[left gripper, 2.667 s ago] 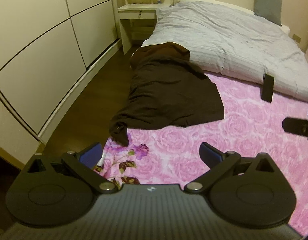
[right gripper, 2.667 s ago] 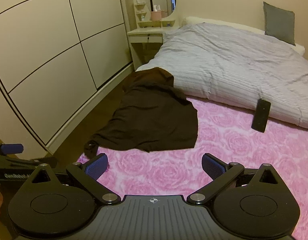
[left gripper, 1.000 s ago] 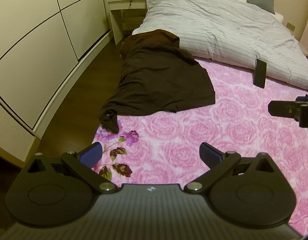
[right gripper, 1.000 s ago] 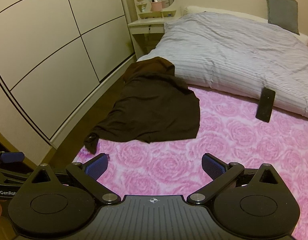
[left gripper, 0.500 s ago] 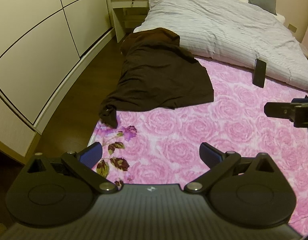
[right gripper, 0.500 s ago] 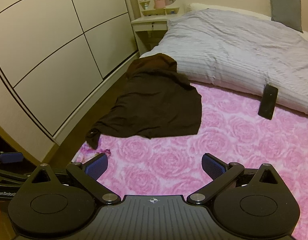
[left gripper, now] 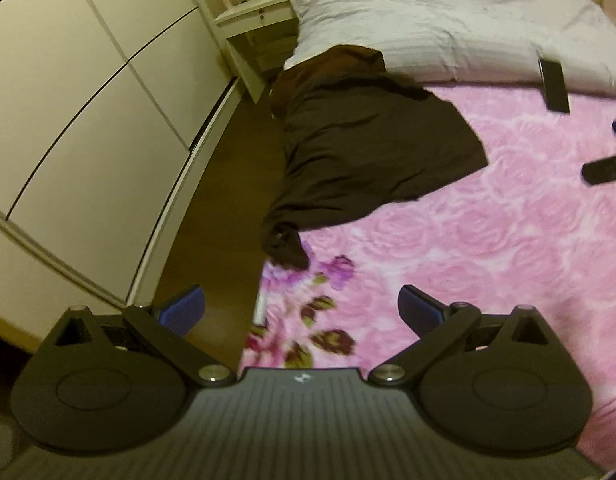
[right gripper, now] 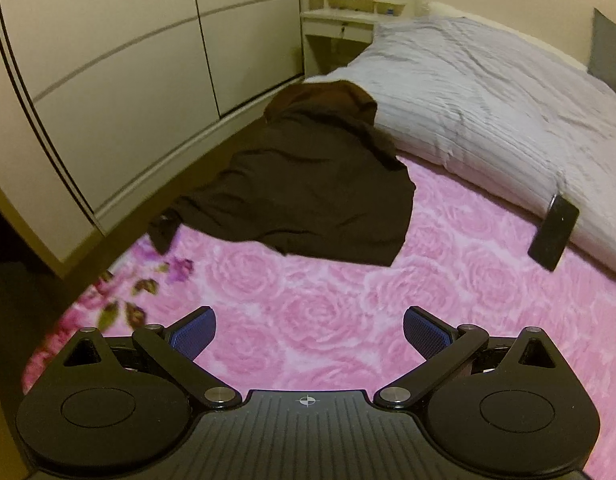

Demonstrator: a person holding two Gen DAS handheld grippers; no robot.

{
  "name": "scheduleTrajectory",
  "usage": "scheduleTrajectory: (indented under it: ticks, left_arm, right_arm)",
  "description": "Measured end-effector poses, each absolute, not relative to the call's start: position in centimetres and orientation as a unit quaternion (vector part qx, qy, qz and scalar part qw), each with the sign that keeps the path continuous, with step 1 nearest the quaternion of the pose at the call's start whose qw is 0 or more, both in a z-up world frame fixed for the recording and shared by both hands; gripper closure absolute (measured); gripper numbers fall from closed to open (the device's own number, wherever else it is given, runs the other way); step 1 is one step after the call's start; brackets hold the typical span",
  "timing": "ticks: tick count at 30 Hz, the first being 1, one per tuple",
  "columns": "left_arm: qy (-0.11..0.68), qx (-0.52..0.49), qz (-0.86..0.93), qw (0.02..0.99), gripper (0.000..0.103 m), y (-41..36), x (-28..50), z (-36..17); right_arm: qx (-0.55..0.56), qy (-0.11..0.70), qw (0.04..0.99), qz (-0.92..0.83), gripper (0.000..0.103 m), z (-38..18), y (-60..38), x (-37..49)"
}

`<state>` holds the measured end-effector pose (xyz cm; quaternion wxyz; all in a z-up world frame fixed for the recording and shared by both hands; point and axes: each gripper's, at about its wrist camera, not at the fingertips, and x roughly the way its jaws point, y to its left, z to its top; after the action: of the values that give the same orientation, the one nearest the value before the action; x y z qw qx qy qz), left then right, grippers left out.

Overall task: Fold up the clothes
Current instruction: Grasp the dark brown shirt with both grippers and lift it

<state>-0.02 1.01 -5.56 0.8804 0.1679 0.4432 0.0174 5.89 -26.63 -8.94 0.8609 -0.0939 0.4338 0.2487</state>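
Note:
A dark brown garment lies spread and rumpled on the pink rose-patterned blanket, along the bed's left edge, with one corner hanging over the side. It also shows in the right wrist view. My left gripper is open and empty, above the blanket's near left corner, short of the garment. My right gripper is open and empty above the pink blanket, short of the garment's near hem. The right gripper's tips show at the right edge of the left wrist view.
A grey duvet covers the far half of the bed. A black phone lies at its edge, also in the left wrist view. Cream wardrobe doors line the left wall across a dark wood floor strip. A small dressing table stands beyond.
Both grippers have moved forward and tilted toward the garment, which now looks larger. The left view has swung left over the bed edge. Both stay open.

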Motion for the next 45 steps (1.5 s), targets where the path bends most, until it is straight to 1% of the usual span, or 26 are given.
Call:
scheduleTrajectory:
  ticks: [3, 6, 8, 12, 13, 15, 17, 18, 19, 22, 23, 24, 25, 26, 27, 28, 29, 30, 31, 32, 33, 34, 38, 43, 45]
  left_arm:
    - [0.445, 0.199, -0.014, 0.873, 0.002, 2.9, 3.4, -9.2]
    - [0.447, 0.236, -0.053, 0.861, 0.005, 3.9, 7.8, -13.7]
    - [0.429, 0.275, -0.061, 0.858, 0.005, 4.1, 10.4, -16.6]
    - [0.404, 0.329, -0.099, 0.848, 0.005, 4.5, 15.7, -22.4]
    - [0.4, 0.339, -0.11, 0.844, 0.006, 4.6, 16.7, -23.5]
    - [0.39, 0.368, -0.127, 0.834, 0.007, 4.9, 18.9, -25.9]
    - [0.386, 0.39, -0.14, 0.824, 0.009, 5.2, 20.4, -27.9]
    - [0.387, 0.399, -0.147, 0.818, 0.011, 5.4, 21.1, -28.8]
    - [0.388, 0.407, -0.155, 0.812, 0.018, 5.5, 21.8, -29.7]
    - [0.403, 0.422, -0.17, 0.794, 0.029, 6.4, 22.8, -31.4]
    - [0.407, 0.429, -0.176, 0.787, 0.03, 6.6, 23.0, -31.9]
    - [0.405, 0.439, -0.179, 0.782, 0.035, 6.9, 23.1, -32.3]
    - [0.402, 0.447, -0.184, 0.778, 0.037, 7.1, 23.3, -32.6]
    - [0.4, 0.45, -0.189, 0.776, 0.038, 7.3, 23.4, -32.7]
    - [0.397, 0.453, -0.195, 0.774, 0.043, 7.5, 23.6, -32.8]
    - [0.397, 0.455, -0.196, 0.773, 0.054, 7.5, 23.8, -32.9]
    - [0.396, 0.457, -0.198, 0.771, 0.062, 7.5, 24.1, -33.0]
    - [0.395, 0.459, -0.196, 0.772, 0.076, 7.5, 24.3, -33.2]
    - [0.394, 0.46, -0.194, 0.772, 0.092, 7.4, 24.6, -33.3]
    - [0.391, 0.457, -0.19, 0.776, 0.096, 7.2, 24.8, -32.8]
    - [0.388, 0.454, -0.186, 0.781, 0.099, 7.0, 25.0, -32.4]
    - [0.385, 0.451, -0.182, 0.785, 0.1, 6.8, 25.3, -31.9]
    - [0.364, 0.435, -0.182, 0.803, 0.101, 6.0, 24.9, -28.1]
    - [0.346, 0.399, -0.2, 0.825, 0.101, 5.4, 21.9, -21.8]
    - [0.346, 0.389, -0.217, 0.826, 0.101, 4.8, 19.1, -19.6]
  right_arm:
    - [-0.106, 0.445, 0.85, 0.26, 0.001, -10.6, -25.7, 8.4]
    - [-0.154, 0.426, 0.853, 0.26, 0.001, -12.9, -23.9, 11.9]
    - [-0.186, 0.415, 0.852, 0.259, 0.001, -14.8, -22.6, 14.4]
    - [-0.267, 0.402, 0.832, 0.274, 0.002, -21.0, -19.7, 18.5]
    - [-0.288, 0.398, 0.825, 0.279, 0.011, -22.6, -18.9, 19.5]
    - [-0.329, 0.399, 0.805, 0.291, 0.021, -25.9, -17.8, 21.3]
    - [-0.368, 0.39, 0.789, 0.301, 0.021, -28.8, -16.9, 22.5]
    - [-0.387, 0.385, 0.78, 0.305, 0.021, -30.2, -16.4, 23.1]
    - [-0.404, 0.379, 0.772, 0.311, 0.021, -31.4, -16.1, 23.6]
    - [-0.448, 0.367, 0.743, 0.335, 0.021, -34.4, -15.2, 24.9]
    - [-0.461, 0.364, 0.733, 0.343, 0.021, -35.3, -14.9, 25.2]
    - [-0.473, 0.357, 0.725, 0.351, 0.021, -36.0, -14.8, 25.5]
    - [-0.479, 0.349, 0.721, 0.36, 0.021, -36.5, -14.8, 25.7]
    - [-0.479, 0.343, 0.72, 0.368, 0.021, -36.7, -14.9, 26.0]
    - [-0.478, 0.337, 0.721, 0.372, 0.021, -36.9, -15.0, 26.4]
    - [-0.476, 0.333, 0.722, 0.376, 0.021, -36.9, -15.0, 26.9]
    - [-0.469, 0.333, 0.724, 0.38, 0.024, -36.9, -15.1, 27.3]
    - [-0.463, 0.334, 0.726, 0.384, 0.038, -36.9, -15.2, 27.8]
    - [-0.456, 0.341, 0.724, 0.39, 0.058, -36.8, -15.1, 28.1]
    - [-0.454, 0.343, 0.726, 0.387, 0.069, -36.6, -15.1, 28.1]
    - [-0.452, 0.344, 0.727, 0.384, 0.09, -36.4, -15.0, 28.2]
    - [-0.451, 0.346, 0.729, 0.382, 0.095, -36.3, -15.0, 28.2]
    - [-0.42, 0.338, 0.765, 0.354, 0.098, -33.4, -15.8, 28.4]
    - [-0.378, 0.306, 0.803, 0.344, 0.099, -25.6, -18.9, 25.6]
    - [-0.365, 0.297, 0.807, 0.356, 0.099, -22.8, -20.5, 23.4]
